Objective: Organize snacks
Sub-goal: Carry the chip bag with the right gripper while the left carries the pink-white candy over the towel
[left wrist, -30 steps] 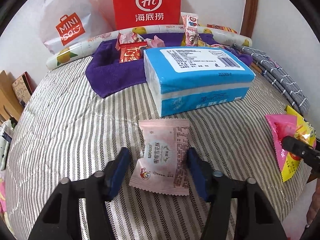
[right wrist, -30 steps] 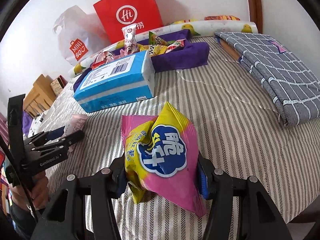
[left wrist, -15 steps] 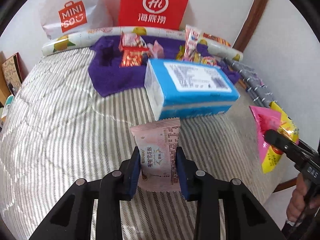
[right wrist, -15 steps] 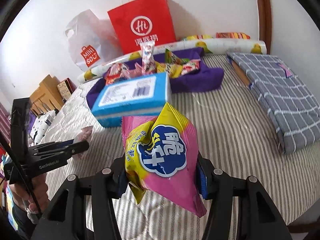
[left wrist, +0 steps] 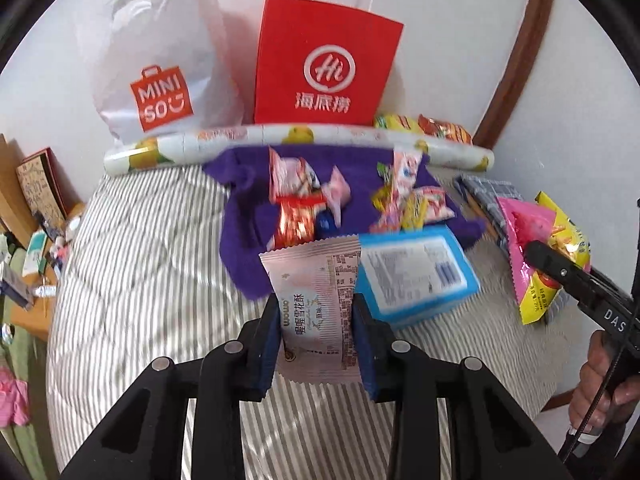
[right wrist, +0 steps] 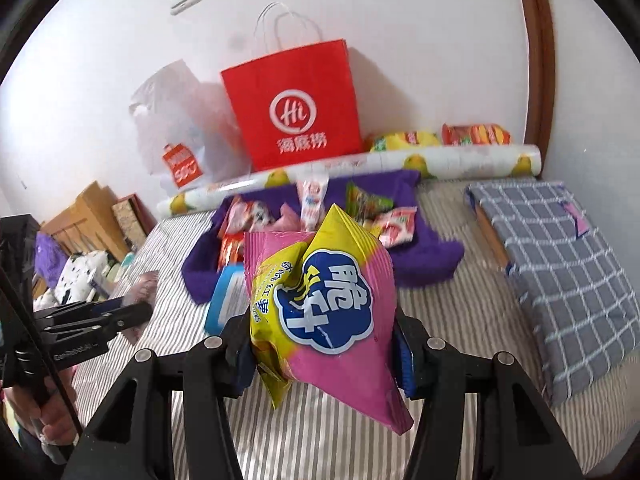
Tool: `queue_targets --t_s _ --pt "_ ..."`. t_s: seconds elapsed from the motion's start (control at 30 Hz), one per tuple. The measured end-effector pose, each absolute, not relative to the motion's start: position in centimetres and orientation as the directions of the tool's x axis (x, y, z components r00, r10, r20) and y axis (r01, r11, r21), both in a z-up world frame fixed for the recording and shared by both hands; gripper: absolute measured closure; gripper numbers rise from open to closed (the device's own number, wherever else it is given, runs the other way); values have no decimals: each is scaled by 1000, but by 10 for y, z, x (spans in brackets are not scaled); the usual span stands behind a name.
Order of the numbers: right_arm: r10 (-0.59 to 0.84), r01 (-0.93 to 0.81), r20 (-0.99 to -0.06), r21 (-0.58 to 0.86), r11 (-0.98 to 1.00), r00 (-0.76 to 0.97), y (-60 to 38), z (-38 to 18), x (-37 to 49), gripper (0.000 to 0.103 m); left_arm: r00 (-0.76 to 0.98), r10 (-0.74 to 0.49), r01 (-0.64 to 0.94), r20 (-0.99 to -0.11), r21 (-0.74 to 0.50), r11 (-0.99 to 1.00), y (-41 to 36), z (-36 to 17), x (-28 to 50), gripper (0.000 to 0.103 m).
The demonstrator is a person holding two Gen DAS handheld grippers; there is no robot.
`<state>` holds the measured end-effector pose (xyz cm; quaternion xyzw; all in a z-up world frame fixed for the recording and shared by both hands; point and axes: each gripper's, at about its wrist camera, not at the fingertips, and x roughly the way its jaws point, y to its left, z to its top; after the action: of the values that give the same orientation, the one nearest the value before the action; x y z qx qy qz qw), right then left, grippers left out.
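Between your left gripper's (left wrist: 316, 344) fingers sits the pale pink snack packet (left wrist: 314, 308), pinched narrow across its width and lifted clear of the striped bed (left wrist: 152, 264). Your right gripper (right wrist: 322, 354) is clamped about the middle of the pink-and-yellow chip bag (right wrist: 320, 312), which bulges between the fingers and hangs off the bed too.

Both snacks look to be in the carry step, on their way to the purple cloth (left wrist: 244, 248) beyond the blue tissue pack (left wrist: 416, 276). That cloth serves as the gathering place: small wrapped snacks (left wrist: 298, 208) lie heaped on it in two loose clusters, one on either side of its middle. Next, you need to pass both loads over the tissue pack and set them on the cloth without toppling the pile.

Behind the cloth, past a printed roll (left wrist: 296, 140), a red paper bag (left wrist: 326, 64) and a white plastic bag (left wrist: 160, 64) stand against the wall; you cannot see what is inside either.
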<state>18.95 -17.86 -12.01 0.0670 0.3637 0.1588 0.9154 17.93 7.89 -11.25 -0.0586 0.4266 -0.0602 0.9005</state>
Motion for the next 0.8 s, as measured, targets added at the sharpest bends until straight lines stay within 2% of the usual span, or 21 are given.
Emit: queue_targets --t_s 0.3,0.8 --pt "408 -239 -624 340 910 666 -174 -116 260 49 630 -149 55 -762 -147 988 82 -99 237 71" --pt "373 -235 -695 291 928 615 -138 -165 365 49 585 -176 81 -791 -159 984 69 -120 333 71"
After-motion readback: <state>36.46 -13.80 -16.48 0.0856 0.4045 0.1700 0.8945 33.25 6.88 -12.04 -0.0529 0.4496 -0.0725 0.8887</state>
